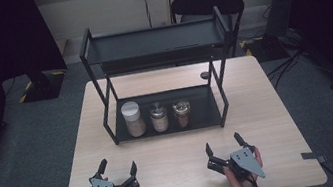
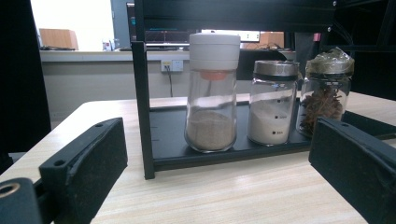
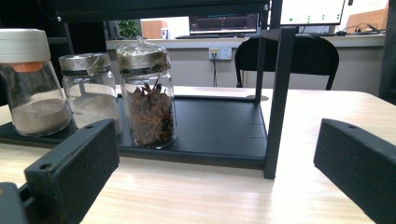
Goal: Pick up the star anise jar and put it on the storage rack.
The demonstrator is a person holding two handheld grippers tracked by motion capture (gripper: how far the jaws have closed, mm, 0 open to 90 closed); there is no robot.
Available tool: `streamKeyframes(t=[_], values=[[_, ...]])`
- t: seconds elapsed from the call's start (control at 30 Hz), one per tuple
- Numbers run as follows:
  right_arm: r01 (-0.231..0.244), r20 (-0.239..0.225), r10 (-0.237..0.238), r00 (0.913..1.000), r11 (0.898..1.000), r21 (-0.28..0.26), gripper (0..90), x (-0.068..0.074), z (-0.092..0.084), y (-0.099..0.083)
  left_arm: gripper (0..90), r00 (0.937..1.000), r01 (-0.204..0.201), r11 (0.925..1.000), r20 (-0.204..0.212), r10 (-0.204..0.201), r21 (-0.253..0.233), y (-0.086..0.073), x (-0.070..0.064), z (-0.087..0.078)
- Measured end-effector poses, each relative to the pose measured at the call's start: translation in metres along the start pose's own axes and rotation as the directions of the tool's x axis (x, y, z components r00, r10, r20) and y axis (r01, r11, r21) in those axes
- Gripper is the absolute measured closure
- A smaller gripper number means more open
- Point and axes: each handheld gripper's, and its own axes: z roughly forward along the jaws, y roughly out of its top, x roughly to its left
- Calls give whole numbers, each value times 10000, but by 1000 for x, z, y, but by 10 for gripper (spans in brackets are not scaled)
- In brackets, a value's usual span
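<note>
High view shows us holding our left tongs (image 1: 116,168) and right tongs (image 1: 222,144) near the front edge of the counter (image 1: 270,122), both spread wide with nothing between the jaws. Three jars stand in a row on the lower tray of the black rack (image 1: 107,114), toward the rack's left end: the white-capped jar (image 1: 133,119) of tan powder, the steel-lidded jar (image 1: 158,117) of white powder, and the star anise jar (image 1: 182,114).

We judge the main risk to be crowding. The jars stand just beside one another, so a jaw slid between two could nudge a neighbour over or shove it along the tray. The rack's front-left post stands close to the white-capped jar in the left gripper view (image 2: 214,91), and a jaw could catch on it. The upper shelf overhangs, so lifting a jar straight up might strike it. Smooth glass may also slip if gripped off-centre.
</note>
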Motion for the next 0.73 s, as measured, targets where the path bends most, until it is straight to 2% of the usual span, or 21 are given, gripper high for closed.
streamKeyframes(t=[0.27, 0.4, 0.47, 0.73], values=[[164, -75, -165, 9998, 9998, -148, 0, 0, -2, -3, 36, 10000, 0, 10000, 0, 0, -1, 0, 0, 0], [217, -10, -217, 9998, 9988, -437, 0, 2, -4, -8, 36, 10000, 0, 10000, -1, 0, -1, 0, 0, 0], [258, -129, -265, 9996, 9980, -576, 0, 0, -5, -10, 36, 10000, -2, 10000, -2, 2, -2, 0, 0, 0], [275, -17, -277, 9996, 9980, -572, 0, 2, -5, -10, 36, 10000, 2, 10000, -12, -2, 6, 0, 0, 0]])
